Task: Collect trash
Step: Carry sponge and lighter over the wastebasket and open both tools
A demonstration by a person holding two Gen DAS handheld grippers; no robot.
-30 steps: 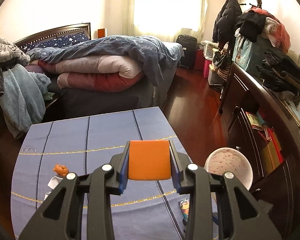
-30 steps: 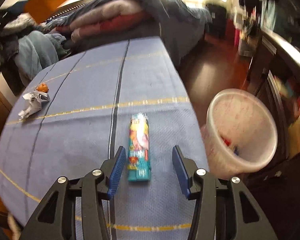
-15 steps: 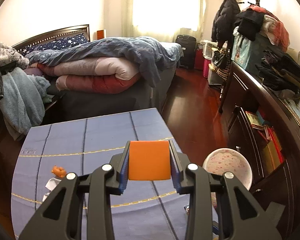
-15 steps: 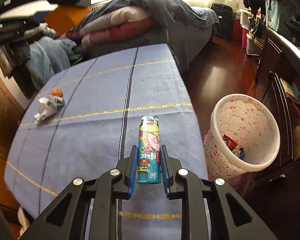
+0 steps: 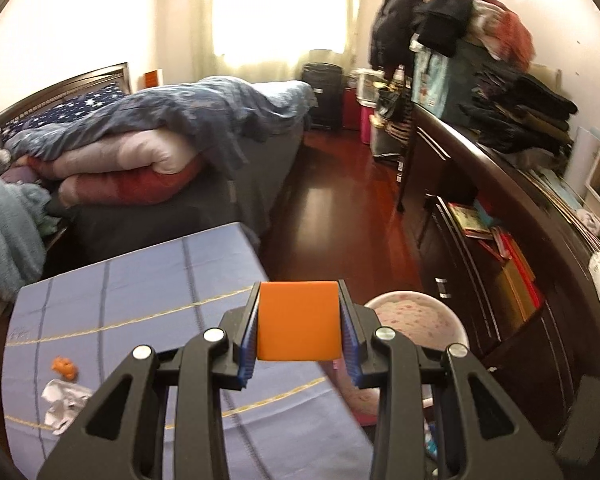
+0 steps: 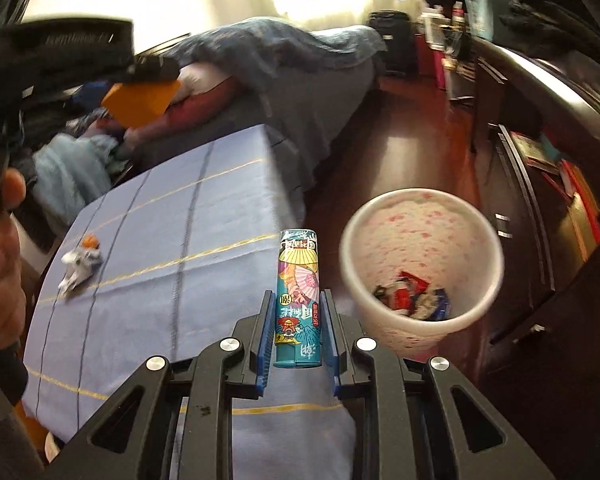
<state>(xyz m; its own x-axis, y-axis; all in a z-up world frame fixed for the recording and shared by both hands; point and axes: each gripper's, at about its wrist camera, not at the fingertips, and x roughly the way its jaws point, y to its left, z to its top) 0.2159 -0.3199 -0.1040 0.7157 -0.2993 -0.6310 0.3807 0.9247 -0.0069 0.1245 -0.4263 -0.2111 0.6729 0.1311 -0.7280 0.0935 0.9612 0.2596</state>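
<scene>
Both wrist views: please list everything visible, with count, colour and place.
Teal printed snack packet: 1, teal, in right claw.
Orange foam block: 1, orange, in left claw.
Crumpled white paper wad: 1, white, table's left.
Small orange scrap: 1, orange, beside wad.
Pink-speckled white bin: 1, holds wrappers, floor right of table.
Blue checked tablecloth: 1, over table.
Bed with folded quilts: 1, behind table.
Dark wooden cabinet: 1, right wall.
Left claw: shut.
Right claw: shut.
</scene>
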